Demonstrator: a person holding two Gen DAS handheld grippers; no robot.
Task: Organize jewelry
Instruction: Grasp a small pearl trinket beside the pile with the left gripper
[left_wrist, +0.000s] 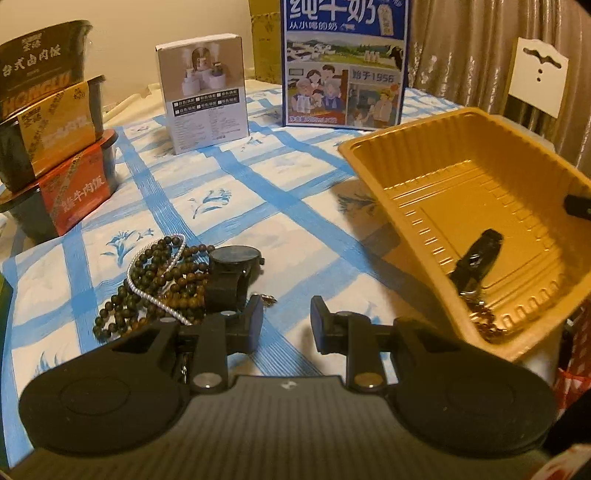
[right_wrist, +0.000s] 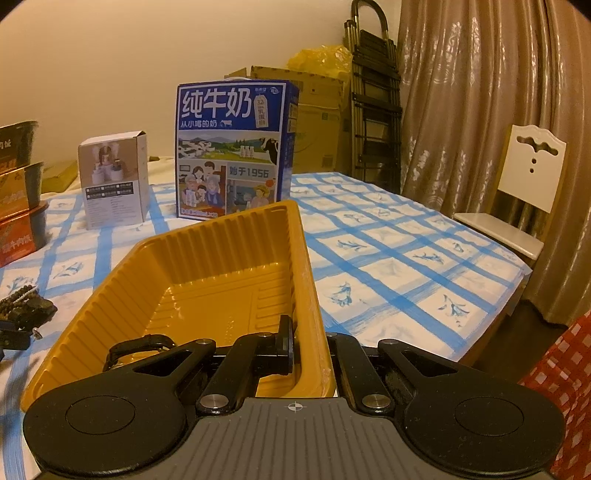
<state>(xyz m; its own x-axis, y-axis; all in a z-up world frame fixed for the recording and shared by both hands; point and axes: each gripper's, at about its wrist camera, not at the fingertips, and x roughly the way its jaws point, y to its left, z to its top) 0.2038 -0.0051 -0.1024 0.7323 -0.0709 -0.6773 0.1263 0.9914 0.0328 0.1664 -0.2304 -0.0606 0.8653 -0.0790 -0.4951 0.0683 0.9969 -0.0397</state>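
A tangle of bead bracelets (left_wrist: 162, 280) and a black watch (left_wrist: 232, 269) lies on the counter (left_wrist: 280, 206) just before the left gripper (left_wrist: 286, 325), jaws open and empty. The right gripper (right_wrist: 308, 350) clamps the gold tray's (right_wrist: 221, 258) rim, tilting it; another watch (left_wrist: 476, 258) lies inside.

A heap of jewelry lies on the cloth: dark bead strings (left_wrist: 155, 291), a pearl strand (left_wrist: 147, 291) looped over them, and a black watch (left_wrist: 232, 273) at the heap's right edge. The gold tray (left_wrist: 424, 147) sits tilted, with a black item (left_wrist: 480, 251) and a chain (left_wrist: 487, 321) in its low corner.
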